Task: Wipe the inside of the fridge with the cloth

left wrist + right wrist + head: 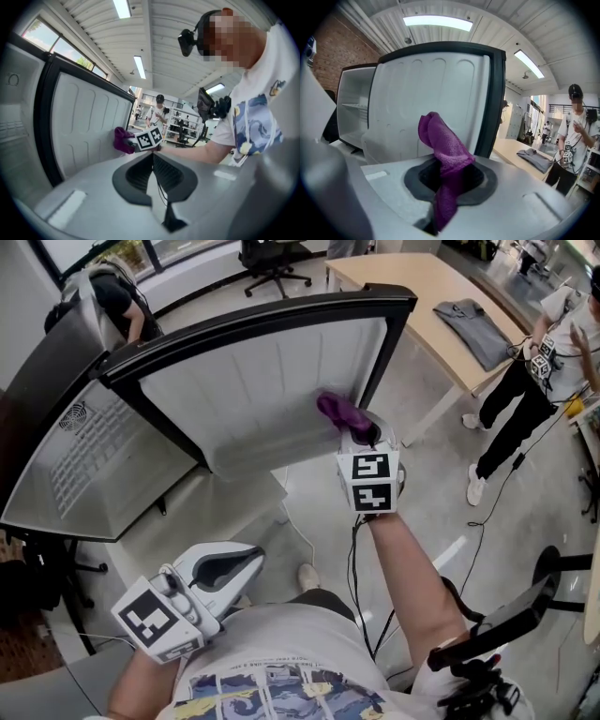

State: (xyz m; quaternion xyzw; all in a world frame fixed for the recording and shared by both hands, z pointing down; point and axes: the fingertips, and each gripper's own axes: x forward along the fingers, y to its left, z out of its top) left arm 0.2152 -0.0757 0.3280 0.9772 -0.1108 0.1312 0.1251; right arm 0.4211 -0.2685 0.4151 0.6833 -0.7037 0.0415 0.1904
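left gripper (pixel 246 561): nearest, low left by the person's torso. Jaws pressed together with nothing between them. Idle, well away from the fridge.
right gripper (pixel 361 430): arm stretched forward at centre. Jaws clenched on the cloth (pixel 337 409).
cloth: purple, bunched. A folded wad sticks out past the jaw tips and a tail hangs back down between the jaws. Its long axis runs roughly along the jaws' own line.
key relation: the wad lies straight ahead of the right jaws, between them and the fridge door (pixel 262 399). It sits at the liner's right side, close to the black frame. Touching or just off the liner, cannot tell from any view.
nearer hand: right, by a wide margin. It also carries the cloth, so the wipe is a right-hand job.
fridge door: swung open, its white ribbed inner liner facing the person, with a dark frame around it.
fridge cabinet (pixel 94 465): left of the door. The right gripper view shows shelves inside.
step (my read): wiping is at the door liner. The cabinet interior looks not yet reached.
next move needs: push the wad flat onto the liner and sweep left along the ribs.
risk: the grip is on a loose bunch, so drag could pull the cloth out.
far right: worktop (pixel 412 296) with a grey garment (pixel 478 329) on it. A person (pixel 525 381) stands beside it.
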